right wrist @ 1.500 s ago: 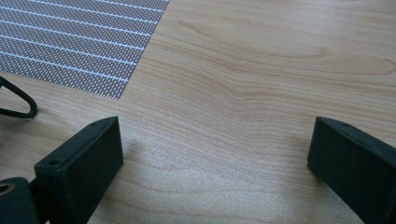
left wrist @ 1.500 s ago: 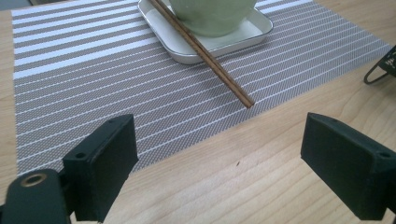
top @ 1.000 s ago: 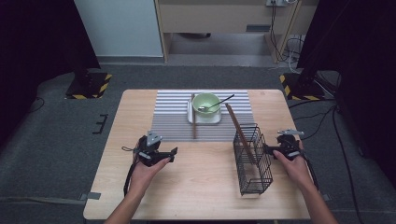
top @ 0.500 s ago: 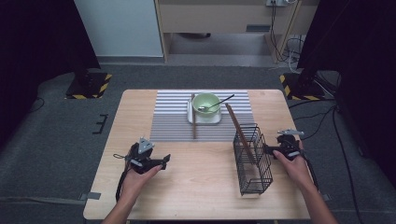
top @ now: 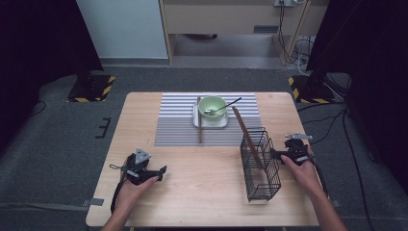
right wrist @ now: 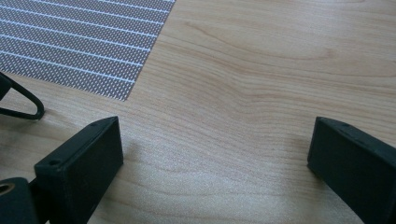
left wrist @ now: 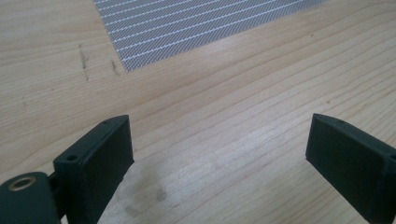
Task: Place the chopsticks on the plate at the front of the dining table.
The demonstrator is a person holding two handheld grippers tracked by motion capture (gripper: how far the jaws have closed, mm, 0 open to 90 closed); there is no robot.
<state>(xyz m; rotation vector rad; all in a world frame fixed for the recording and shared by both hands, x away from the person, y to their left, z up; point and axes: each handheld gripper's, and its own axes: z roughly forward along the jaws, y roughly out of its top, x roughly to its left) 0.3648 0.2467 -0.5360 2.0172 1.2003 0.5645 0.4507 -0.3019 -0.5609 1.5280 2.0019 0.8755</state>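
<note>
On the table's (top: 211,192) right side, a brown stick (top: 248,139) is leaning in the wire basket (top: 262,180).
It's slanting up toward the bowl (top: 212,107); right gripper (top: 276,155) beside the basket, left gripper (top: 161,171) well apart, jaws spread, gripping nothing.

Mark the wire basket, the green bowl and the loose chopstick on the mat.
wire basket (top: 260,166): high view, its side mesh.
green bowl (top: 213,105): high view, its inner wall.
chopstick (top: 199,120): high view, mid-shaft, left of the bowl.
</note>
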